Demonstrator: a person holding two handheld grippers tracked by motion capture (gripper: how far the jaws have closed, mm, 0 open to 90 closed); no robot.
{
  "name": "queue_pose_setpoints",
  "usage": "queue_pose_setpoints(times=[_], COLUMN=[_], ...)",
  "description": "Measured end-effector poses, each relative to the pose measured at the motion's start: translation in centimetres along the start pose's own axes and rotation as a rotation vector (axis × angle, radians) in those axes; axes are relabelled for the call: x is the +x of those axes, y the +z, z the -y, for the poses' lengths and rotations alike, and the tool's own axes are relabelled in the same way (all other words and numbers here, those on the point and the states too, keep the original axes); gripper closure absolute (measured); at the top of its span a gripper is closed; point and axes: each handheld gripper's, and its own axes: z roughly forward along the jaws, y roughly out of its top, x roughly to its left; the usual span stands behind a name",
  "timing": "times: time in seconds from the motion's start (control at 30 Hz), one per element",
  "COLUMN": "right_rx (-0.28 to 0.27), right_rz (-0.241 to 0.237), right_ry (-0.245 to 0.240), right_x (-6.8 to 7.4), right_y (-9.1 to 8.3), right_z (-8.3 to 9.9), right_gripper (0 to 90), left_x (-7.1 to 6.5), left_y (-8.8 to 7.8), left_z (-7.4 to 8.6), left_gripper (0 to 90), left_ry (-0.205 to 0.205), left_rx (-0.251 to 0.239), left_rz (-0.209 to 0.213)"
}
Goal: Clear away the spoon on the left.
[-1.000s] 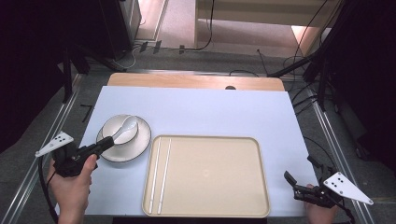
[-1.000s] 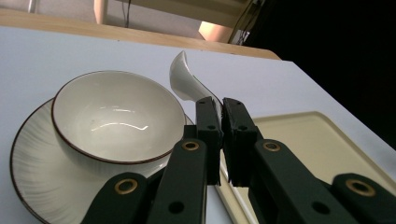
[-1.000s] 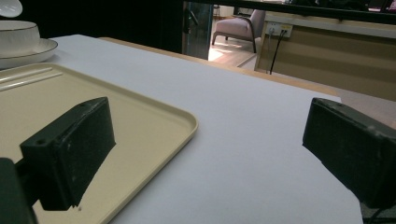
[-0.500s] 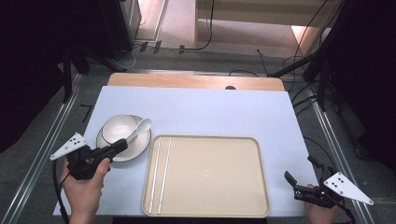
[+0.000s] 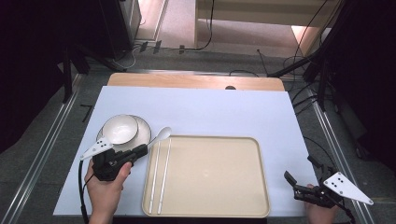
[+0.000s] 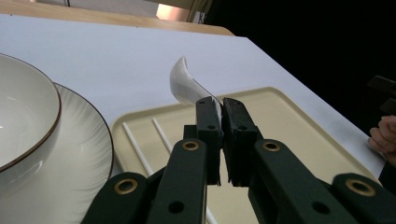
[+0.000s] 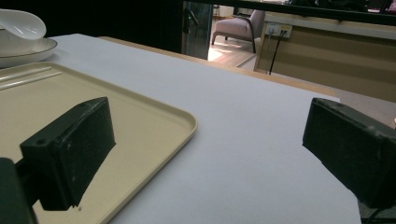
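The left tongs [image 5: 140, 151] are pinching the handle of a white spoon [image 5: 160, 135]. In the left gripper view the two black jaws press flat against the handle, and the spoon's bowl [image 6: 183, 84] rises clear above them, tilted upward. In the high view the spoon hangs over the gap between the plate [image 5: 142, 132] and the left rim of the beige tray [image 5: 261, 186], with its bowl pointing toward the far side of the surface [image 5: 210, 107].

A white bowl [image 5: 120, 129] sits on the plate, just left of the tray. Two white chopsticks [image 5: 159, 177] lie side by side along the tray's left edge, inside the rim. The rest of the tray floor is bare.

The right tongs [image 5: 301, 185] are spread wide with nothing between them, and rest low at the near right corner of the surface, well apart from the tray's contents.

Status, as judged from the layout: the spoon is lifted and out of the bowl, and it is close to the tray. The chopsticks appear already placed. Remaining steps: set the spoon down inside the tray, probably beside the chopsticks, then release it. Whether the bowl and plate are to follow cannot be told.
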Motion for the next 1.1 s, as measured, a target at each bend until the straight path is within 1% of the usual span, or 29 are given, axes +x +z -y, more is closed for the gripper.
queue_pose_setpoints(times=[0.07, 0.1, 0.17, 0.27, 0.3, 0.43, 0.5, 0.77, 0.97, 1.1], right_rx=[0.001, 0.001, 0.001, 0.002, 0.002, 0.002, 0.002, 0.002, 0.003, 0.002], right_rz=[0.000, 0.000, 0.000, 0.001, 0.001, 0.001, 0.001, 0.002, 0.003, 0.003], right_ry=[0.001, 0.001, 0.001, 0.001, 0.001, 0.001, 0.001, 0.002, 0.002, 0.001], right_x=[0.0, 0.0, 0.0, 0.0, 0.0, 0.0, 0.0, 0.0, 0.0, 0.0], right_y=[0.0, 0.0, 0.0, 0.0, 0.0, 0.0, 0.0, 0.0, 0.0, 0.0], right_z=[0.0, 0.0, 0.0, 0.0, 0.0, 0.0, 0.0, 0.0, 0.0, 0.0], right_gripper=[2.5, 2.5, 2.5, 2.4, 2.5, 2.5, 2.5, 2.5, 2.4, 2.5], left_x=[-0.1, -0.1, -0.2, -0.5, -0.6, -0.9, -1.1, -1.7, -2.3, -2.6], left_y=[0.4, 0.6, 1.0, 1.7, 2.0, 2.9, 3.3, 4.9, 6.0, 6.8], left_z=[0.2, 0.4, 0.6, 0.9, 1.0, 1.2, 1.4, 1.9, 2.2, 2.5], left_gripper=[87.1, 87.1, 87.2, 87.1, 87.1, 87.1, 87.1, 87.1, 87.1, 87.1], left_ry=[-0.005, -0.008, -0.010, -0.009, -0.008, 0.002, 0.003, 0.013, 0.026, 0.029], left_rx=[-0.005, -0.006, -0.003, 0.006, 0.011, 0.031, 0.034, 0.059, 0.077, 0.097], left_rz=[0.005, 0.015, 0.014, 0.026, 0.025, 0.037, 0.034, 0.046, 0.048, 0.049])
